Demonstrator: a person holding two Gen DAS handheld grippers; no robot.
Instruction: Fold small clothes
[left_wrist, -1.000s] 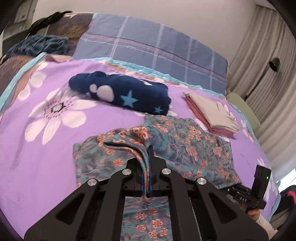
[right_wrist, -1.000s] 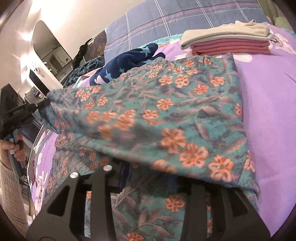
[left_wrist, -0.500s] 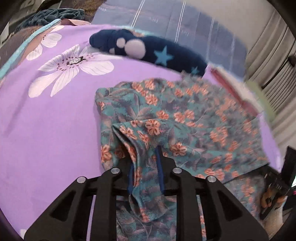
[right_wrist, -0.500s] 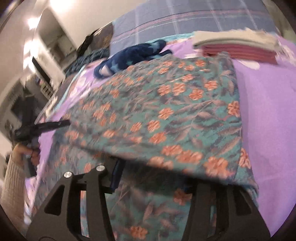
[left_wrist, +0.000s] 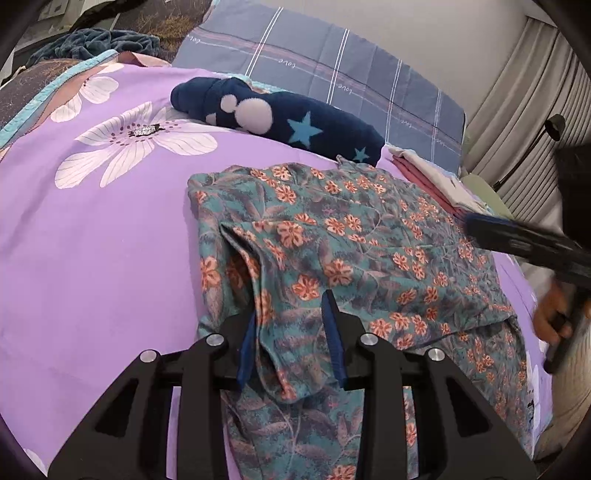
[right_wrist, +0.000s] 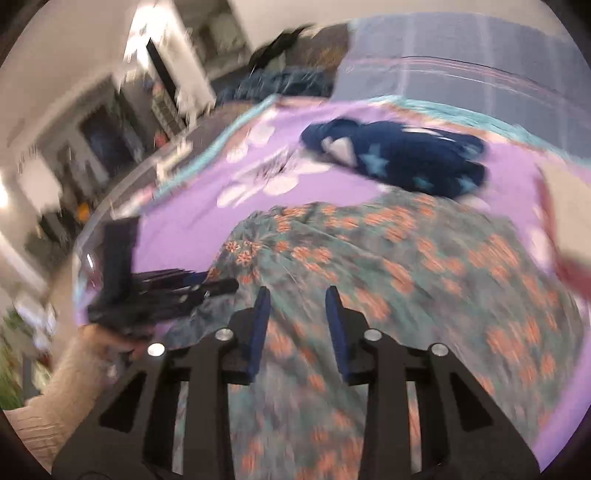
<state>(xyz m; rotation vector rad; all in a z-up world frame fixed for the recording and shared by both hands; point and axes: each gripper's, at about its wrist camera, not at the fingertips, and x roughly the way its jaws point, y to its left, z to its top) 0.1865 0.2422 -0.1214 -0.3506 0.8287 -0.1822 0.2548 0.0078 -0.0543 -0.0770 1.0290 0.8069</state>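
Letting go of the fold, my left tongs (left_wrist: 291, 328) are spreading, a ridge of the floral garment (left_wrist: 369, 240) loose between the pads, not pinched. My right tongs (right_wrist: 295, 325) are narrowing on nothing, hovering over the cloth. That garment lies doubled over near the bed's (left_wrist: 92, 240) middle, short of the folded stack (left_wrist: 436, 181) toward the far edge. I should lift clear without snagging, then flatten the ridge before the next fold.

Your floral garment (left_wrist: 369, 236) lies on the bedspread (left_wrist: 92, 240); plush blanket (left_wrist: 288, 118) behind it; folded stack (left_wrist: 436, 177) at its right.
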